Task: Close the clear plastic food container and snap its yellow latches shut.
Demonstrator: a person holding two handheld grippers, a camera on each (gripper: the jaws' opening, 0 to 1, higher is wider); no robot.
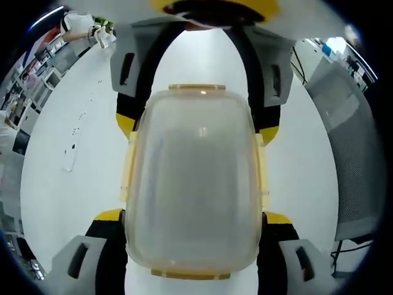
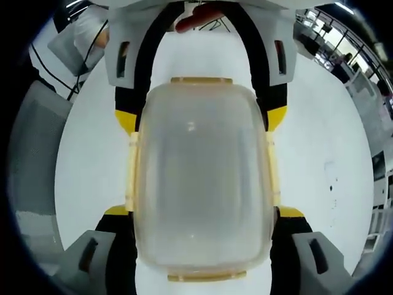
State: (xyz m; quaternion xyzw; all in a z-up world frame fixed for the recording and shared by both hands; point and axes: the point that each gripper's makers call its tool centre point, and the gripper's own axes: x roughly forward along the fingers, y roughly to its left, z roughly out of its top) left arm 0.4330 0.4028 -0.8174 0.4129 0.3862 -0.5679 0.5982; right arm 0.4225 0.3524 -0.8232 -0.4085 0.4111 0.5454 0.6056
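A: Starting with the left gripper view, what are you seeing?

B: The clear container [image 1: 195, 184] is lying on the white table [image 1: 67, 203], between the left gripper [image 1: 193, 255] at the near end and the right gripper [image 1: 199, 110] reaching in from the far end. The lid is sitting down over it, as far as I can judge. The left gripper's jaws are standing wide, one at each near corner, touching or just beside the walls; I cannot tell whether they are actually pressing.

A: And the latches?

B: Yellow latches [image 1: 196, 88] are showing at the far end, the near end and along both long sides. Whether any is snapped down, I cannot tell from above.

A: Now the right gripper view.

B: The same arrangement is appearing, mirrored. The container [image 2: 202, 178] is sitting between the right gripper [image 2: 202, 258] near the camera and the left gripper [image 2: 202, 104] opposite. The right jaws are also spread wide around the near corners, closed on nothing I can confirm. A fingertip [image 2: 196, 19] is peeking over the far gripper.

A: So how far along are we?

B: I am judging the closing as done or nearly so, with the latching still ahead: four latches are waiting to be pressed home.
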